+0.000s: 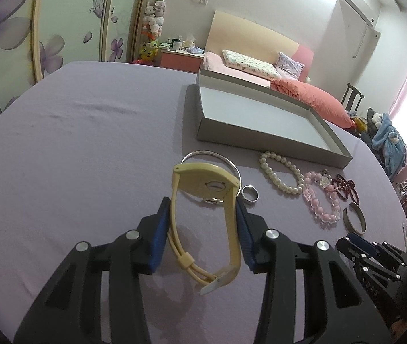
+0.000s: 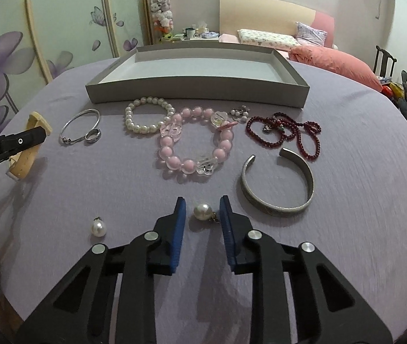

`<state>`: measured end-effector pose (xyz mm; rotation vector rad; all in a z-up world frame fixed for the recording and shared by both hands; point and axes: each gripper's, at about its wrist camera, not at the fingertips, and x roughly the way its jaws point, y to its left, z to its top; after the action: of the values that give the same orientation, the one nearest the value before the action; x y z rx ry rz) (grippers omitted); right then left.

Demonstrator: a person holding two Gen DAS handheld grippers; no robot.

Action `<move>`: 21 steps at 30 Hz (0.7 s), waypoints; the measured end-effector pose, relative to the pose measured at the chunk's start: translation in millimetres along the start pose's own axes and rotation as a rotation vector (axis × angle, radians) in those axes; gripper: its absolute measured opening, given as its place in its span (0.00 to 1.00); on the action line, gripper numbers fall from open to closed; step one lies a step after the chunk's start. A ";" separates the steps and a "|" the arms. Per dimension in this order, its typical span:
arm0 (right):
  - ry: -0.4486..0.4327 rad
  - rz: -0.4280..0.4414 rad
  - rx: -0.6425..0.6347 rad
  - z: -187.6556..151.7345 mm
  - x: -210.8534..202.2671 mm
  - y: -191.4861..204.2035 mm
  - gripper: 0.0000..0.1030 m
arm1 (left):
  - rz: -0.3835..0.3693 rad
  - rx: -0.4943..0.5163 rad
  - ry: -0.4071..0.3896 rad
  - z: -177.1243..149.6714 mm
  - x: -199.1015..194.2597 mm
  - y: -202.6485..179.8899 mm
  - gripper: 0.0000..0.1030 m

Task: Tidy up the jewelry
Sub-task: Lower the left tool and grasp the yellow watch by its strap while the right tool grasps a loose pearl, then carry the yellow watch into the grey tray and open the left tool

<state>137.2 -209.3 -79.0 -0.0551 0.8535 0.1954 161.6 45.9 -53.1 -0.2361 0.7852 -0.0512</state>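
Note:
My left gripper [image 1: 202, 205] is shut on a cream yellow watch [image 1: 203, 185], pads against both sides of its strap, just above the purple cloth. The watch also shows at the left of the right wrist view [image 2: 38, 121]. My right gripper [image 2: 202, 205] is open, its pads on either side of a pearl earring [image 2: 202, 211] lying on the cloth, not touching it. A second pearl earring [image 2: 98, 227] lies to the left. The empty grey box [image 2: 197, 93] stands at the far side.
On the purple table lie a thin silver bangle [image 2: 80, 126], a silver ring [image 2: 92, 136], a white pearl bracelet [image 2: 149, 116], a pink bead bracelet [image 2: 194, 143], dark red beads [image 2: 283, 134] and a grey metal cuff [image 2: 277, 180]. A bed stands behind.

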 end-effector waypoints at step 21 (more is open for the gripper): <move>-0.022 0.049 0.033 -1.0 -5.7 -7.2 0.15 | -0.008 0.024 -0.007 -0.1 -0.9 -8.6 0.42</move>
<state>134.2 -217.3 -75.6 -0.0008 0.8367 0.2274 161.3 37.6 -50.6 -0.2162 0.7764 -0.0671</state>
